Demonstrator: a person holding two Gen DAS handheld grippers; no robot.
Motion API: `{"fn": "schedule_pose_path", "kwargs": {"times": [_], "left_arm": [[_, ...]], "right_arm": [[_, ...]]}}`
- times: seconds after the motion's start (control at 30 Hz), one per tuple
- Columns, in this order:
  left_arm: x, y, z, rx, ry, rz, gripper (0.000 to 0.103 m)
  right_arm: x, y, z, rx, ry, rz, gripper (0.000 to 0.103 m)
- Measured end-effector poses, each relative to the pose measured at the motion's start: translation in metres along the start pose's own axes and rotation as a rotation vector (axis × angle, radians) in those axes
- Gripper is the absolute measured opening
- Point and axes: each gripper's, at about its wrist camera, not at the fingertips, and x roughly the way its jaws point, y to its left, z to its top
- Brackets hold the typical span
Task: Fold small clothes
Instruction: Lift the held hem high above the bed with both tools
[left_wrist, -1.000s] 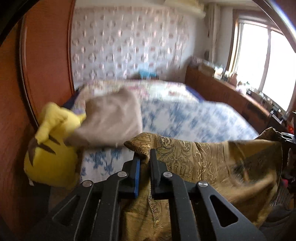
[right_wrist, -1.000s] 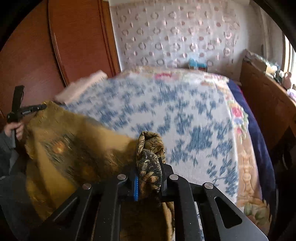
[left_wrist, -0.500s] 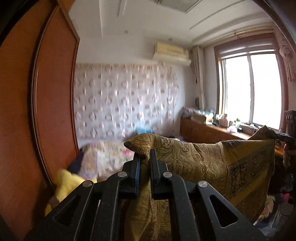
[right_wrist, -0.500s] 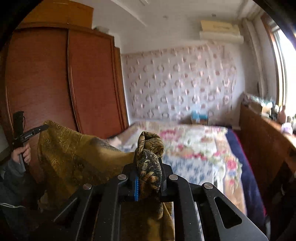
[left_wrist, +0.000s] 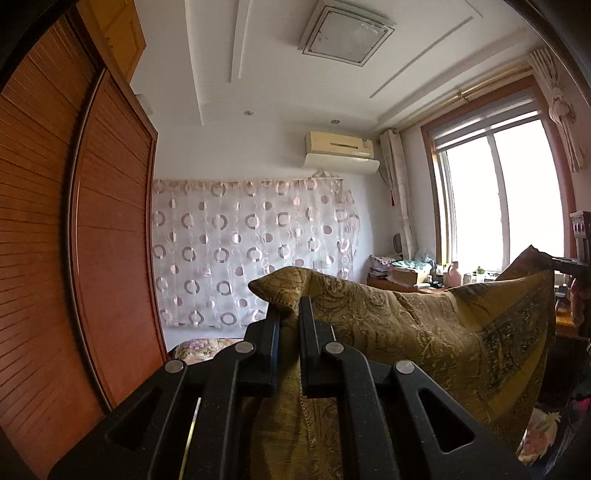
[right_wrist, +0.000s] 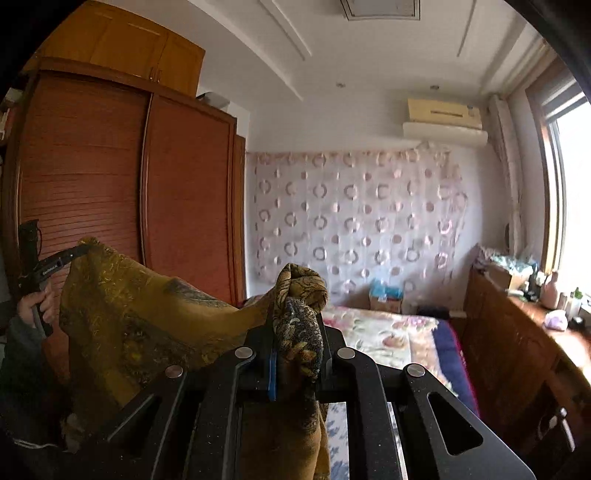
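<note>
A mustard-gold paisley cloth hangs stretched in the air between both grippers. My left gripper is shut on one top corner of it. My right gripper is shut on the other corner, bunched between the fingers; the cloth runs off to the left there. Each gripper shows small in the other's view: the right one at the far right edge, the left one at the far left. The cloth's lower edge is hidden below the frames.
A bed with a floral cover lies ahead and below. A red-brown wardrobe stands on the left. A wooden cabinet with clutter runs along the window wall on the right. A patterned curtain covers the far wall.
Both grippers have lifted and tilted upward with the cloth; the views swung from the bed surface to the far wall and ceiling. The grip on both corners is unchanged.
</note>
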Motion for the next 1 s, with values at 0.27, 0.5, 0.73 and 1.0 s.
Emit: {"fn": "schedule_pose_path", "kwargs": {"times": [0.27,0.5,0.73,1.0], "left_arm": [[-0.018,-0.010,0.017,0.023,-0.058,0.009,0.009],[-0.035,-0.013,0.034,0.048,-0.106,0.018,0.009],[-0.029,-0.007,0.037,0.046,-0.109,0.031,0.009],[0.061,0.001,-0.010,0.032,0.070,0.034,0.009]], "right_arm": [[-0.008,0.010,-0.019,0.006,-0.037,0.000,0.013],[-0.022,0.020,-0.026,-0.048,-0.062,-0.025,0.013],[-0.036,0.026,-0.029,-0.079,-0.080,-0.052,0.013],[0.029,0.006,-0.058,-0.058,0.048,-0.085,0.013]]}}
